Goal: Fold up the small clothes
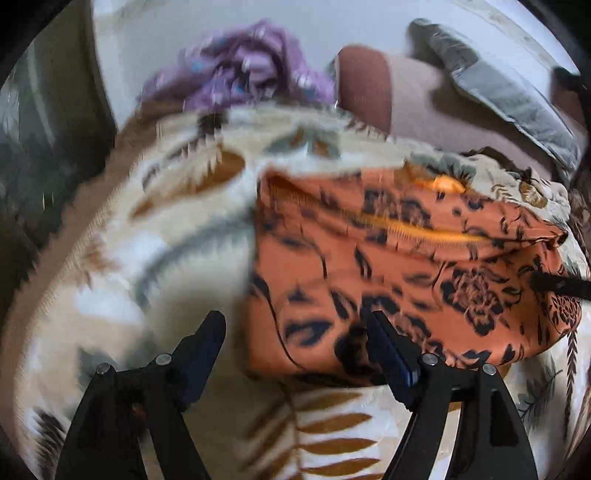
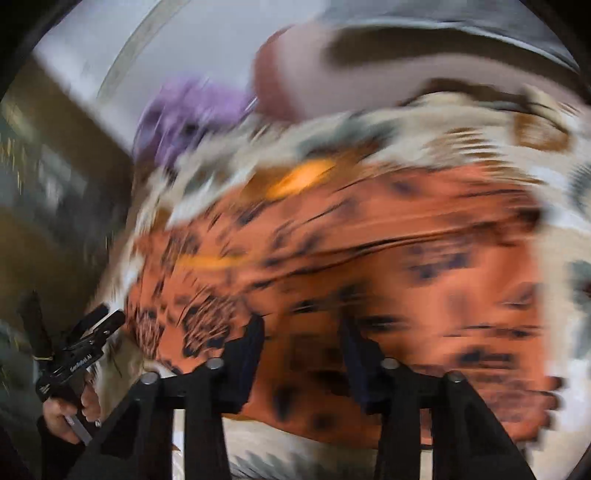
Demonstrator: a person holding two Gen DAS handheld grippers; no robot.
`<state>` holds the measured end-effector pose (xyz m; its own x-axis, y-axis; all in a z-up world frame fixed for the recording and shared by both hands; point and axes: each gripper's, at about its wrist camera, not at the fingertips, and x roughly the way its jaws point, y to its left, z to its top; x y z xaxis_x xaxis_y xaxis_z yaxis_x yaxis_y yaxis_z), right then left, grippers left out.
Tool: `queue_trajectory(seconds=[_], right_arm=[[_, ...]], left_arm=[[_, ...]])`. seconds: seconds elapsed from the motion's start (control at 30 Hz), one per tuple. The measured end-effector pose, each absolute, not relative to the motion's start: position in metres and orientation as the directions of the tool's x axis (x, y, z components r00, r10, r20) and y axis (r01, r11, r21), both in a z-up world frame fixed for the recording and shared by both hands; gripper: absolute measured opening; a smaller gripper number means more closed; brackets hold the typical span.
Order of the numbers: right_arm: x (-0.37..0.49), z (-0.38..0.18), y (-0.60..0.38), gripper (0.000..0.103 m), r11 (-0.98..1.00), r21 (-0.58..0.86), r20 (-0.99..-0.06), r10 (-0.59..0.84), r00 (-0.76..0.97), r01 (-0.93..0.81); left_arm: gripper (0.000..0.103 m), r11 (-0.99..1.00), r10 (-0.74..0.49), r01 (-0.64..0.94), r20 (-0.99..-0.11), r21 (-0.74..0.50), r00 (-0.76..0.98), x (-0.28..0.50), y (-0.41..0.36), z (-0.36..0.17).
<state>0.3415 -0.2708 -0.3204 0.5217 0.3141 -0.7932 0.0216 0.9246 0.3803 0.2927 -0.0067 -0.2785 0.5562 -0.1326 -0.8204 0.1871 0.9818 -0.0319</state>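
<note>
Orange floral garment (image 1: 399, 273) is being left partly folded on the leaf-print blanket (image 1: 155, 229), purple clothes pile (image 1: 243, 74) behind. Left gripper (image 1: 295, 332) is being held wide, w/ nothing pinched; right gripper (image 2: 301, 339) narrower, also empty. Risk imo: top layer only getting snagged, fold being dragged open.

Pale wall (image 1: 155, 33) behind a bed's leaf-patterned blanket (image 1: 155, 229) and pillows (image 1: 417, 99).
</note>
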Motion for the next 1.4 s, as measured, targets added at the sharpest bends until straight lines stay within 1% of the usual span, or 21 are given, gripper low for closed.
queue_trajectory(seconds=[0.1, 0.17, 0.27, 0.3, 0.4, 0.5, 0.6, 0.63, 0.7, 0.8, 0.83, 0.87, 0.9, 0.97, 1.0, 1.07, 1.13, 1.17, 1.23, 1.33, 1.4], right_arm=[[0.377, -0.344, -0.228, 0.041, 0.954, 0.298, -0.834, 0.27, 0.481, -0.017], [0.408, -0.344, -0.223, 0.041, 0.961, 0.277, -0.827, 0.241, 0.508, -0.006], [0.459, -0.336, -0.236, 0.041, 0.959, 0.272, -0.804, 0.184, 0.566, 0.076], [0.475, -0.332, -0.247, 0.041, 0.946, 0.301, -0.787, 0.176, 0.591, 0.119], [0.491, -0.306, -0.287, 0.041, 0.871, 0.424, -0.68, 0.125, 0.723, 0.248], [0.469, -0.295, -0.309, 0.041, 0.834, 0.5, -0.648, 0.183, 0.74, 0.232], [0.413, -0.291, -0.33, 0.042, 0.852, 0.483, -0.673, 0.213, 0.708, 0.203], [0.383, -0.291, -0.339, 0.044, 0.857, 0.474, -0.681, 0.211, 0.701, 0.202], [0.338, -0.293, -0.36, 0.051, 0.849, 0.475, -0.687, 0.192, 0.701, 0.232], [0.28, -0.309, -0.387, 0.052, 0.837, 0.456, -0.72, 0.147, 0.678, 0.303], [0.268, -0.319, -0.392, 0.052, 0.833, 0.44, -0.747, 0.131, 0.652, 0.337], [0.257, -0.337, -0.399, 0.052, 0.82, 0.43, -0.787, 0.136, 0.602, 0.378], [0.255, -0.349, -0.403, 0.052, 0.809, 0.438, -0.801, 0.154, 0.578, 0.392], [0.243, -0.362, -0.412, 0.052, 0.759, 0.5, -0.784, 0.193, 0.59, 0.417], [0.236, -0.358, -0.415, 0.052, 0.732, 0.532, -0.765, 0.201, 0.612, 0.425], [0.218, -0.341, -0.415, 0.052, 0.689, 0.614, -0.693, 0.237, 0.681, 0.385], [0.199, -0.325, -0.409, 0.053, 0.677, 0.658, -0.636, 0.264, 0.725, 0.33], [0.191, -0.322, -0.407, 0.055, 0.667, 0.675, -0.619, 0.278, 0.735, 0.315], [0.172, -0.325, -0.402, 0.064, 0.621, 0.729, -0.571, 0.321, 0.755, 0.288], [0.163, -0.343, -0.392, 0.064, 0.533, 0.793, -0.533, 0.373, 0.759, 0.295], [0.162, -0.356, -0.391, 0.064, 0.488, 0.817, -0.521, 0.396, 0.756, 0.307]], left_arm=[[0.079, 0.983, -0.154, 0.163, -0.841, -0.08, 0.518, 0.303, -0.001, -0.299], [0.079, 0.978, -0.192, 0.166, -0.847, -0.125, 0.496, 0.31, 0.001, -0.3], [0.079, 0.979, -0.19, 0.162, -0.83, -0.122, 0.524, 0.314, 0.002, -0.297], [0.079, 0.978, -0.19, 0.174, -0.829, -0.114, 0.526, 0.316, 0.0, -0.298], [0.079, 0.979, -0.182, 0.179, -0.826, -0.1, 0.534, 0.318, 0.0, -0.296], [0.079, 0.982, -0.179, 0.158, -0.795, -0.106, 0.58, 0.317, 0.006, -0.283], [0.079, 0.981, -0.188, 0.145, -0.775, -0.126, 0.603, 0.313, 0.008, -0.274], [0.079, 0.98, -0.195, 0.149, -0.774, -0.132, 0.602, 0.311, 0.007, -0.271], [0.079, 0.987, -0.15, 0.136, -0.779, -0.084, 0.609, 0.306, 0.007, -0.27], [0.079, 0.995, -0.06, 0.098, -0.784, 0.001, 0.618, 0.302, 0.008, -0.28], [0.083, 0.995, -0.02, 0.091, -0.799, 0.044, 0.6, 0.304, 0.006, -0.29], [0.086, 0.993, -0.005, 0.096, -0.817, 0.062, 0.577, 0.308, 0.006, -0.299], [0.087, 0.992, -0.002, 0.106, -0.841, 0.066, 0.541, 0.312, 0.006, -0.311], [0.086, 0.997, -0.063, 0.077, -0.838, -0.025, 0.542, 0.307, 0.019, -0.306], [0.086, 0.995, -0.094, 0.069, -0.843, -0.068, 0.529, 0.302, 0.026, -0.3], [0.086, 0.993, -0.114, 0.041, -0.827, -0.109, 0.551, 0.288, 0.04, -0.289], [0.086, 0.988, -0.139, 0.018, -0.811, -0.156, 0.568, 0.269, 0.051, -0.277], [0.086, 0.978, -0.182, 0.023, -0.803, -0.205, 0.567, 0.257, 0.055, -0.273], [0.086, 0.947, -0.284, 0.035, -0.779, -0.32, 0.559, 0.24, 0.057, -0.271], [0.086, 0.884, -0.429, 0.067, -0.748, -0.462, 0.507, 0.237, 0.046, -0.279], [0.086, 0.86, -0.465, 0.049, -0.739, -0.509, 0.488, 0.242, 0.04, -0.285]])
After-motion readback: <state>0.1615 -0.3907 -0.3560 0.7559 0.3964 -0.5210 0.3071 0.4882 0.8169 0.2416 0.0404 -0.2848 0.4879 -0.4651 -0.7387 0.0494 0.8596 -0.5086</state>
